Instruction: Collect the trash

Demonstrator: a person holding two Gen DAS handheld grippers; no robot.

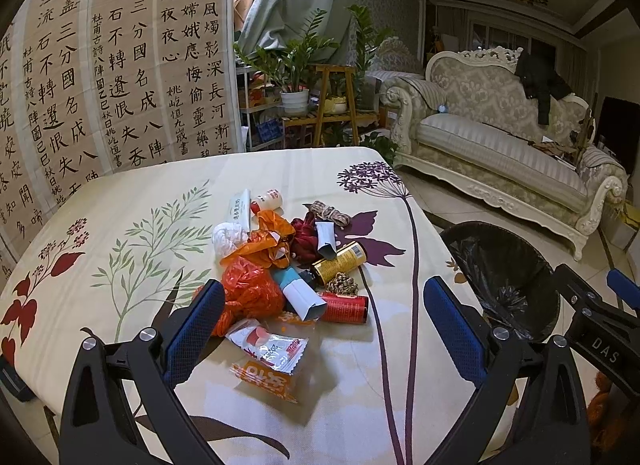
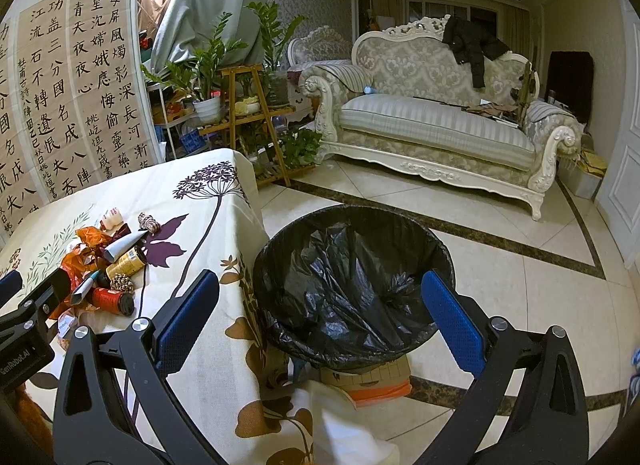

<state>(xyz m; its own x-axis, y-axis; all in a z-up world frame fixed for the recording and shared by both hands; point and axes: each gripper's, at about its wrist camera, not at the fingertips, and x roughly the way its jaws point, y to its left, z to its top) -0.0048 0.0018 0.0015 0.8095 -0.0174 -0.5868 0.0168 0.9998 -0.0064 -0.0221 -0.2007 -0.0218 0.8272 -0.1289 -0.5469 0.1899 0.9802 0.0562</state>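
A pile of trash (image 1: 292, 265) lies on the floral tablecloth (image 1: 120, 193): orange plastic bags (image 1: 248, 289), a red can (image 1: 344, 307), a gold can (image 1: 340, 263), a white tube (image 1: 302, 299), snack wrappers (image 1: 268, 347) and a rope bundle (image 1: 328, 211). My left gripper (image 1: 324, 325) is open and empty, just in front of the pile above the wrappers. A bin lined with a black bag (image 2: 352, 285) stands on the floor right of the table. My right gripper (image 2: 320, 317) is open and empty above the bin's near rim. The pile also shows in the right wrist view (image 2: 108, 273).
A cream sofa (image 2: 432, 125) stands across the tiled floor (image 2: 520, 297). A wooden plant stand (image 2: 248, 113) with potted plants is beyond the table's far corner. A calligraphy screen (image 1: 120, 65) backs the table. A cardboard box (image 2: 368, 381) lies under the bin.
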